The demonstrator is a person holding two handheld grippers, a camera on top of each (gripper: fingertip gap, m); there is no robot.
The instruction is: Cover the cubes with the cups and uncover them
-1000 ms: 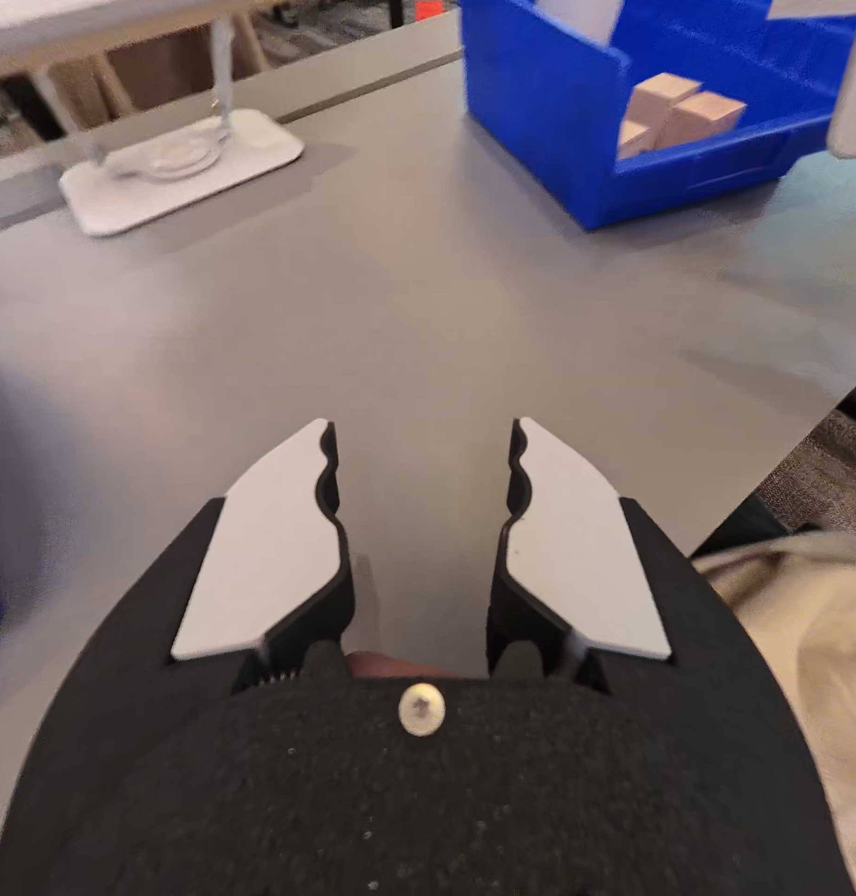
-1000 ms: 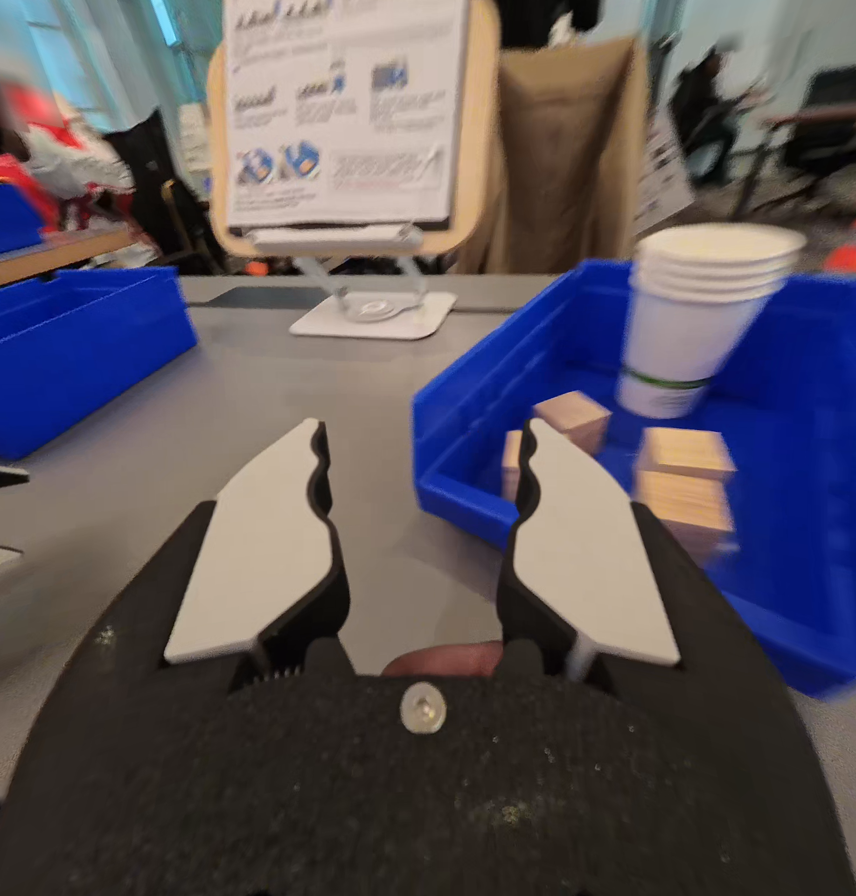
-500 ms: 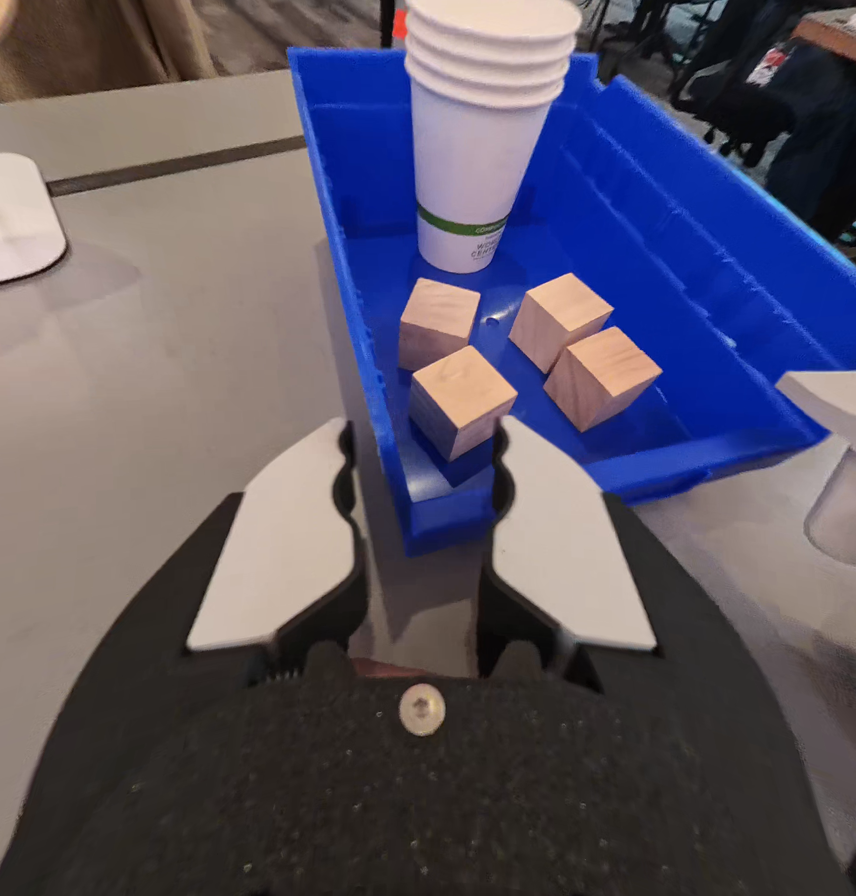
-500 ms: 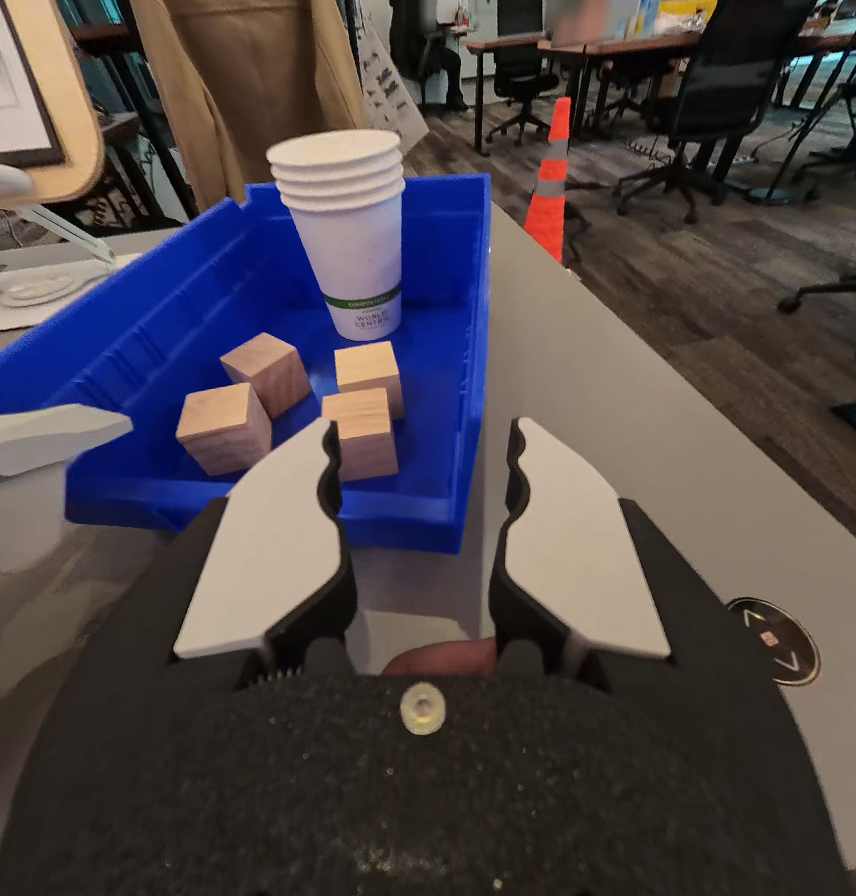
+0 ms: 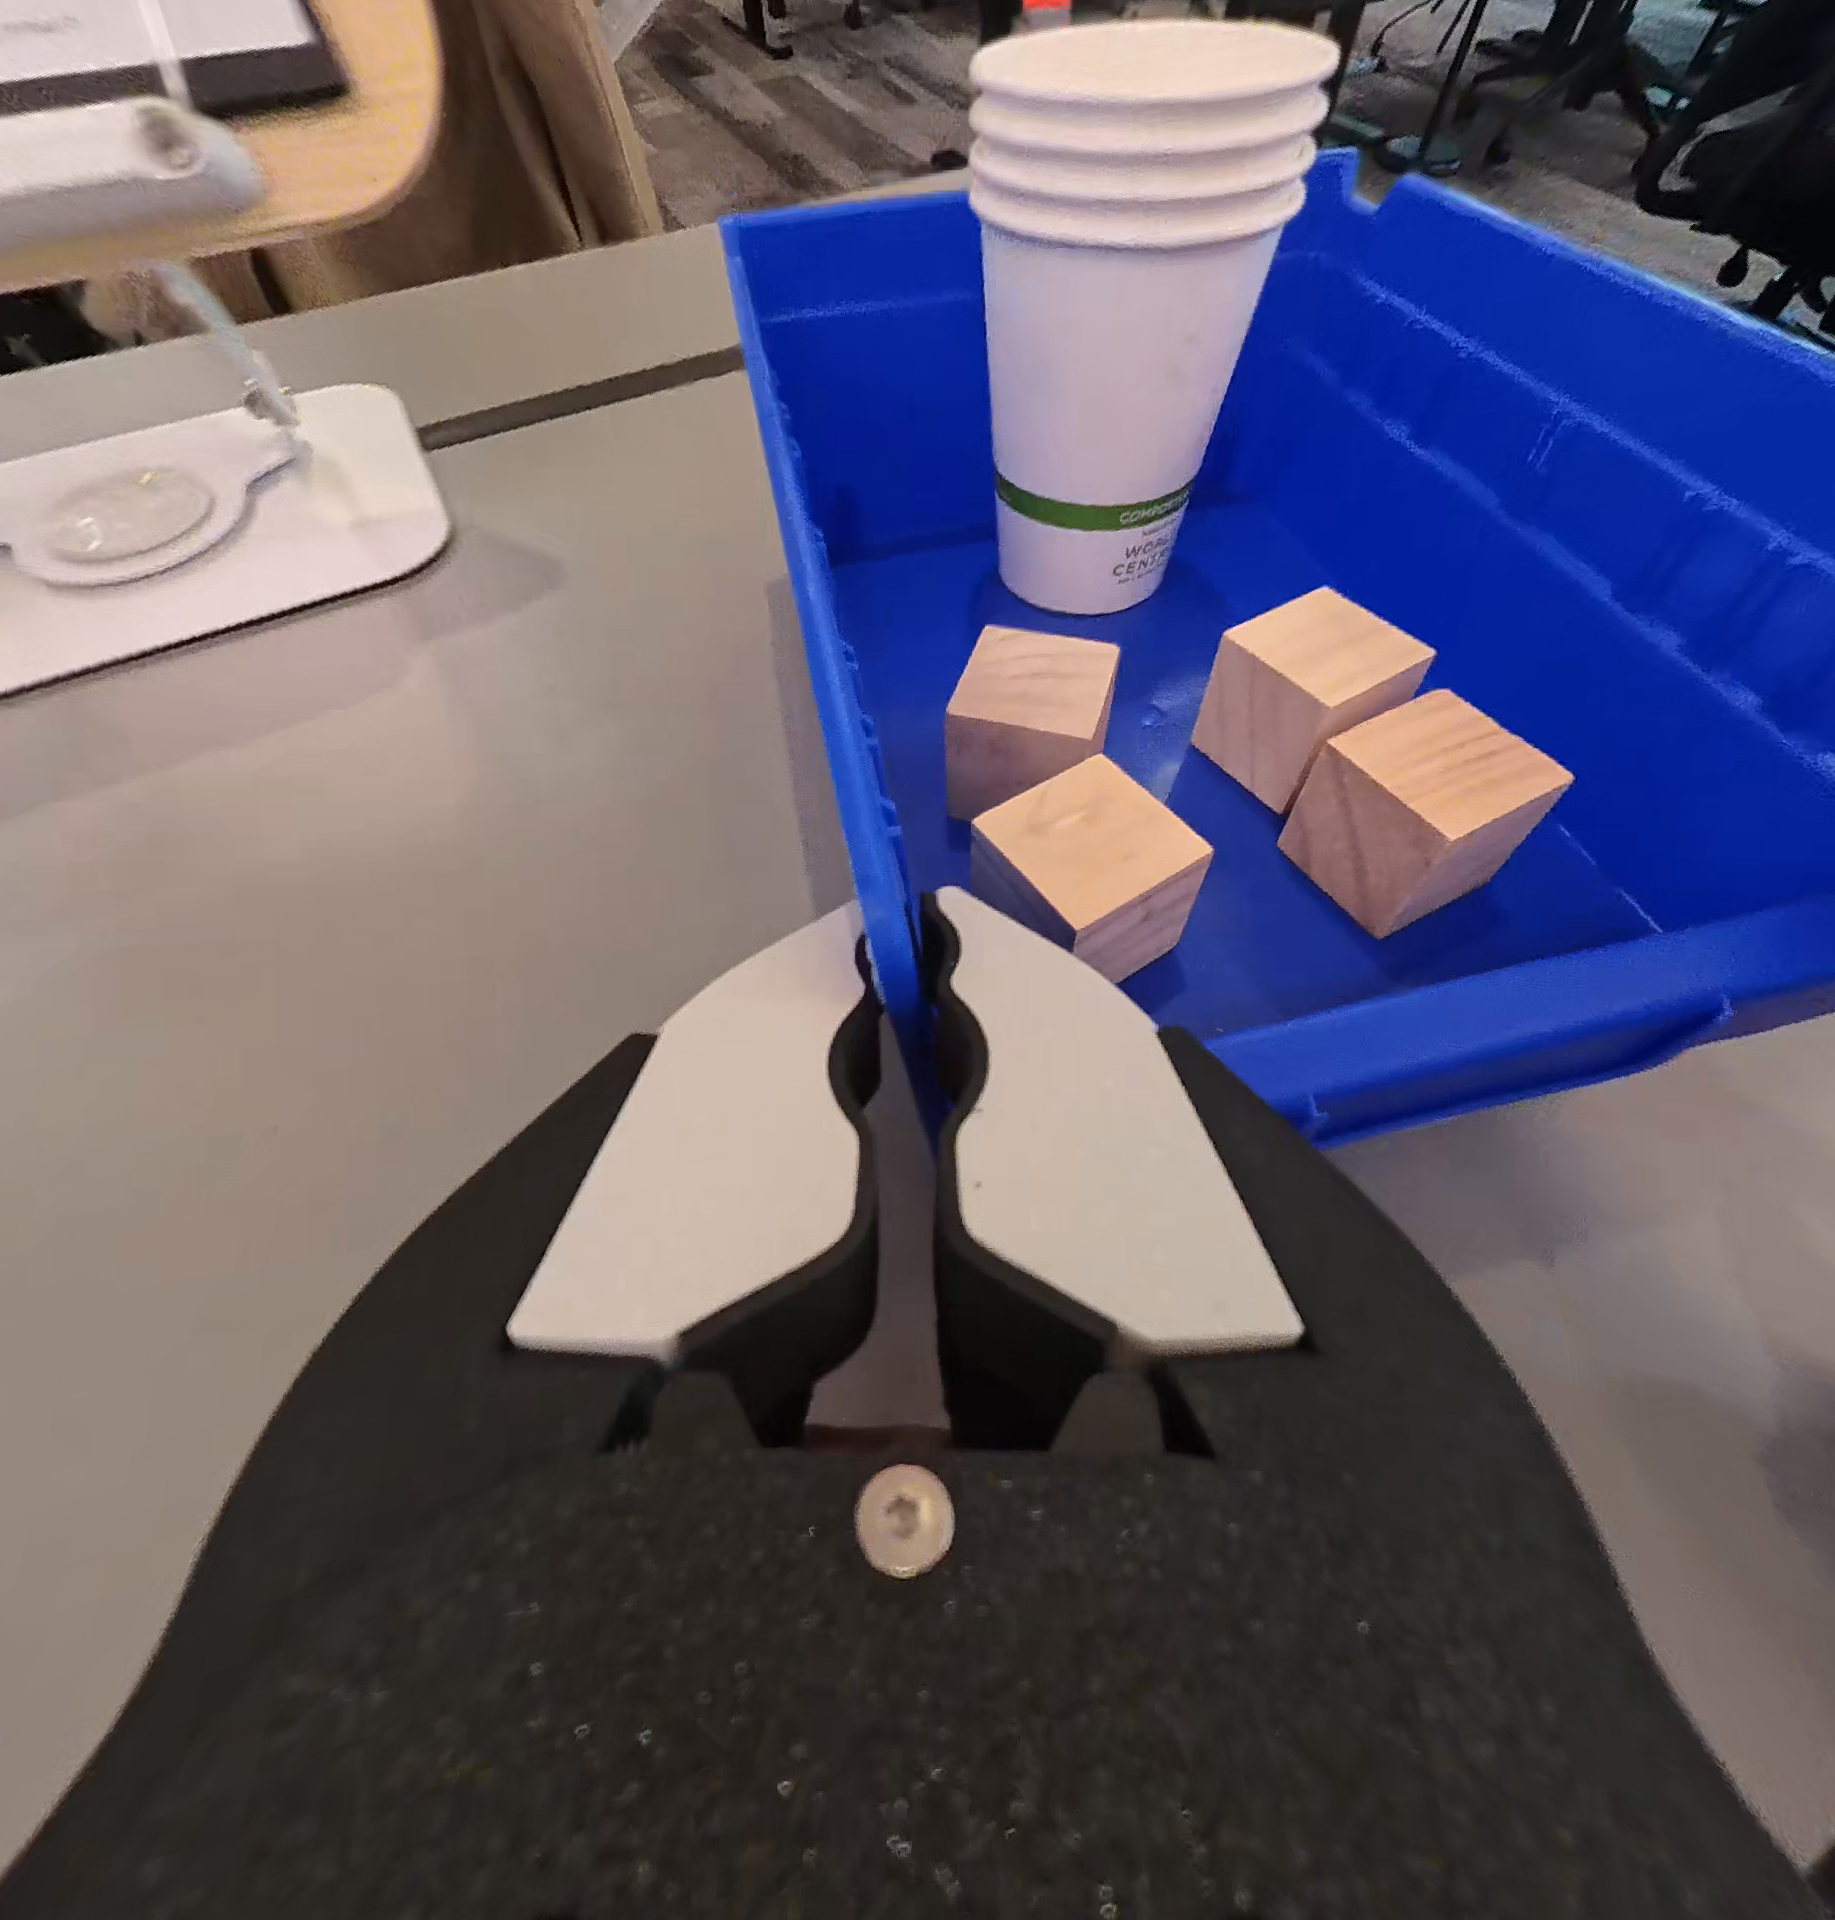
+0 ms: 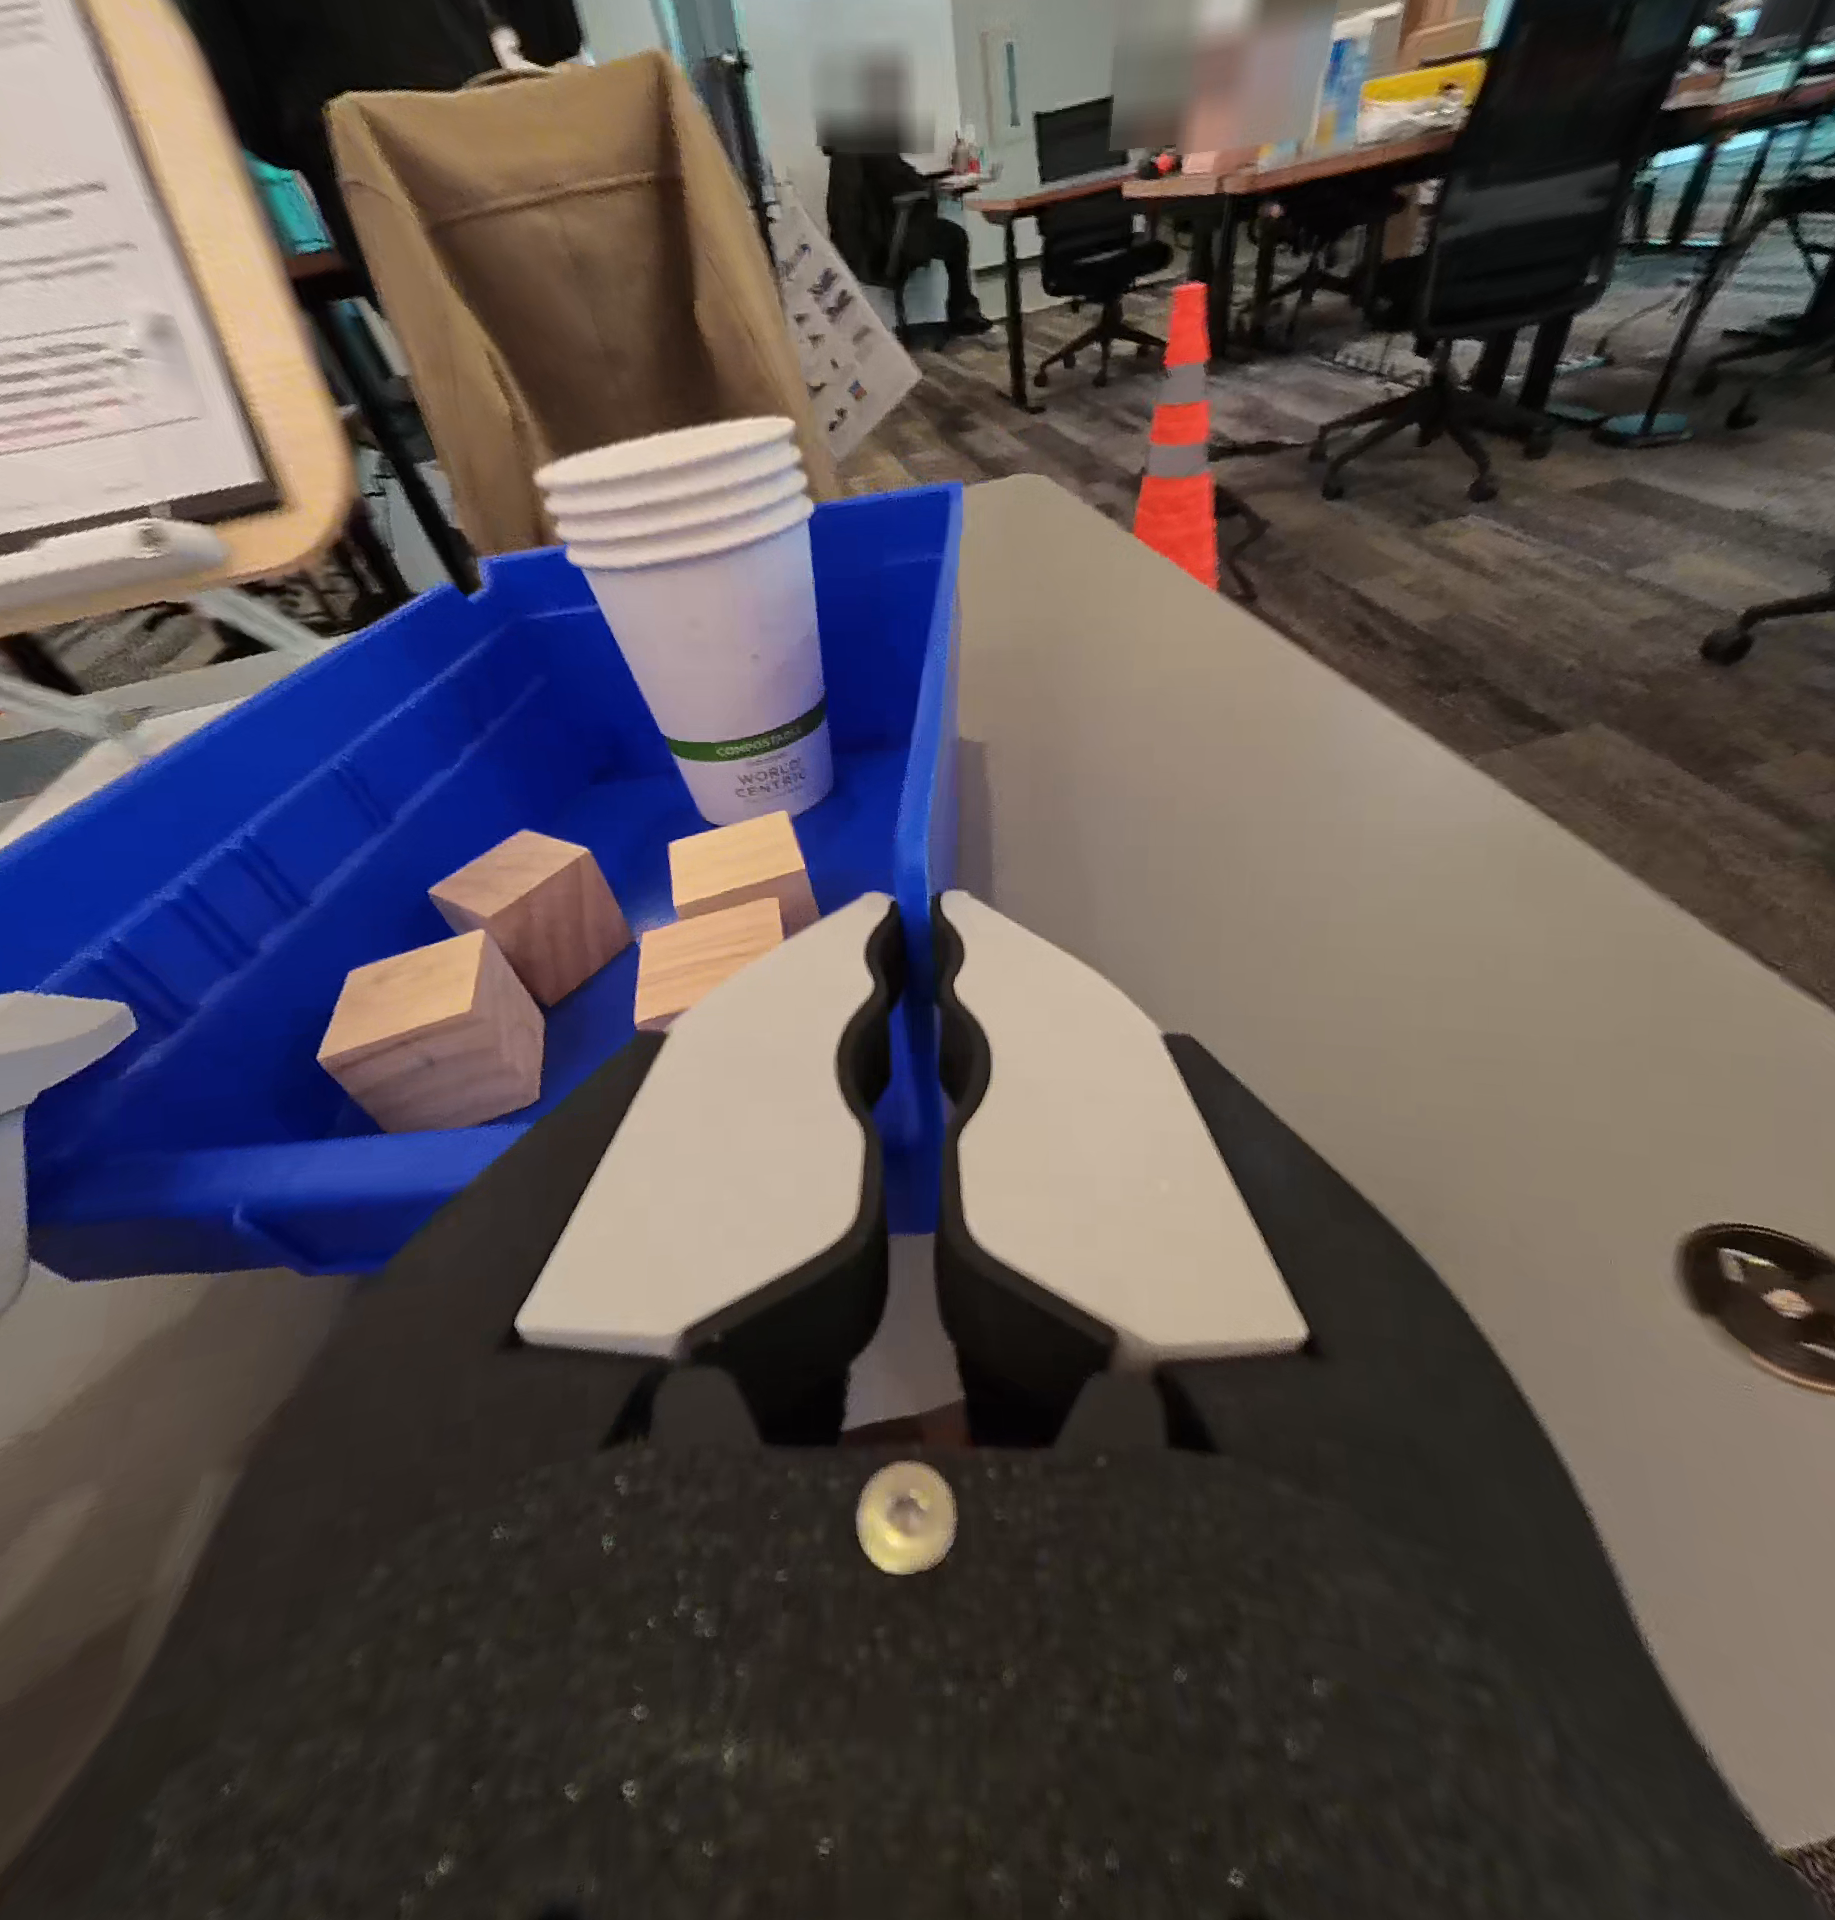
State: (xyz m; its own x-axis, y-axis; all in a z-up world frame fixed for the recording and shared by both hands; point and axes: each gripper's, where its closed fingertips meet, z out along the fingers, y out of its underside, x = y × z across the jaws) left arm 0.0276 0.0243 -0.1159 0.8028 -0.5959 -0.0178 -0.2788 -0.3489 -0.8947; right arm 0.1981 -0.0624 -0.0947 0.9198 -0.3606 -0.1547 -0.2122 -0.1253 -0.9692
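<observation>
The left gripper (image 5: pixel 897 935) and the right gripper (image 6: pixel 918 914) are each clamped on a side wall of the blue bin (image 5: pixel 1515 416), at its two near corners; inside the bin a nested stack of white paper cups (image 5: pixel 1121 343) stands near the far wall, with four wooden cubes (image 5: pixel 1089 862) loose on the floor just in front of it. The step in hand appears to be repositioning the bin, best done by moving both grips together and level so the stack does not topple. The stack's long axis is vertical, mouths upward, so each cup must be inverted before covering a cube.
</observation>
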